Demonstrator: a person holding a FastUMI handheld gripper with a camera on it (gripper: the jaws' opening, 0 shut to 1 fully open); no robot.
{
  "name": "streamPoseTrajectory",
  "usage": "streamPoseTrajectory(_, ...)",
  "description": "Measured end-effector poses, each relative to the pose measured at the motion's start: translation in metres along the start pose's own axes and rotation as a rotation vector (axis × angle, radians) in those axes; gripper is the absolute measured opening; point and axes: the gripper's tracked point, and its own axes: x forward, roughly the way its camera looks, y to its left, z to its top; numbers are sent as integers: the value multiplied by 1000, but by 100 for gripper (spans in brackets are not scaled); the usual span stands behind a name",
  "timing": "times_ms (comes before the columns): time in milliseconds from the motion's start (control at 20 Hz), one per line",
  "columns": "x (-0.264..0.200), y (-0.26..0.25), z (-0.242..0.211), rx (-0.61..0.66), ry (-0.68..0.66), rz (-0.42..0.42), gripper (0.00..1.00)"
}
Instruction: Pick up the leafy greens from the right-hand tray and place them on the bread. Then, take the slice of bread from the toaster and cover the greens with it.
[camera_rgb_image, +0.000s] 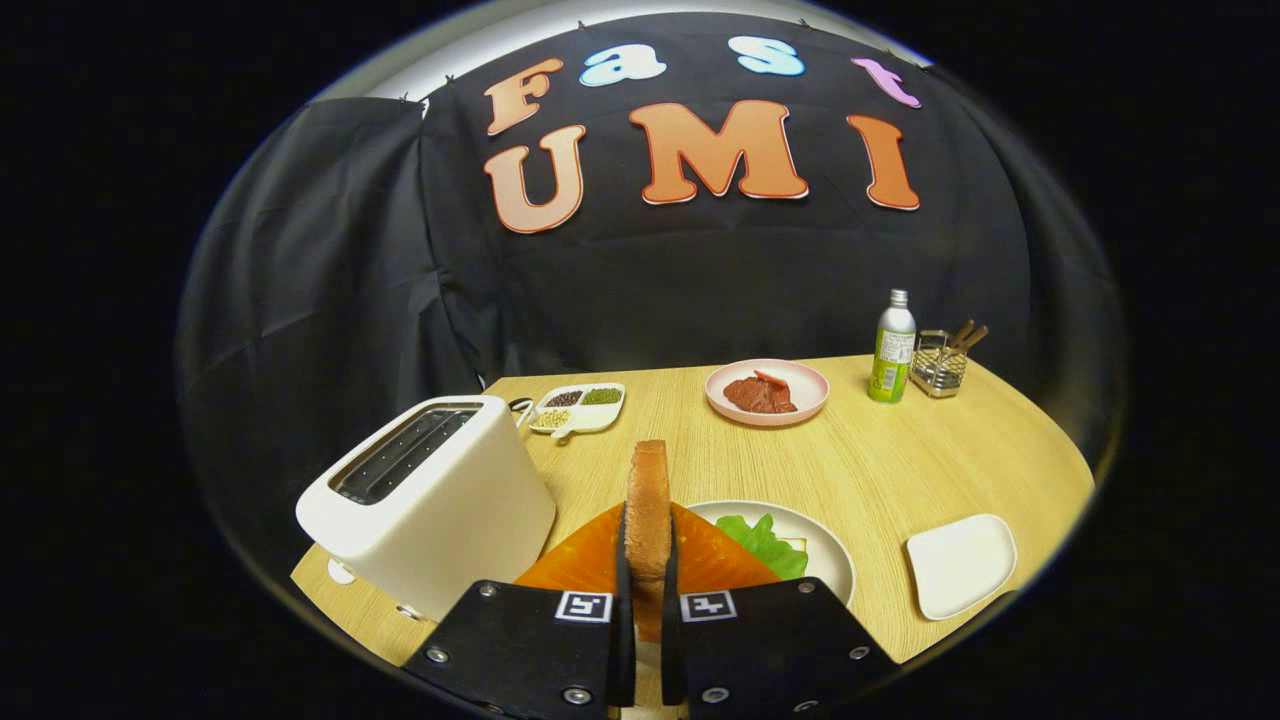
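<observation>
My gripper (647, 580) is shut on a slice of bread (648, 505), which stands upright on edge between the fingers, above the table. Just beyond and to the right of the fingers lies a white plate (830, 550) with leafy greens (765, 540) on a bread slice whose corner (795, 543) peeks out. An orange mat (585, 560) lies under the plate. The white toaster (430, 495) stands to the left of the fingers, its slots showing no bread.
A small white tray (960, 562) sits to the right of the plate. Farther back are a pink plate (810, 395) with red meat, a divided dish (580, 408) of beans, a green bottle (892, 348) and a wire holder (938, 365).
</observation>
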Motion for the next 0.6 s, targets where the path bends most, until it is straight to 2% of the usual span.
streamPoseTrajectory(600,13,-48,-22,43,53,-87,12)
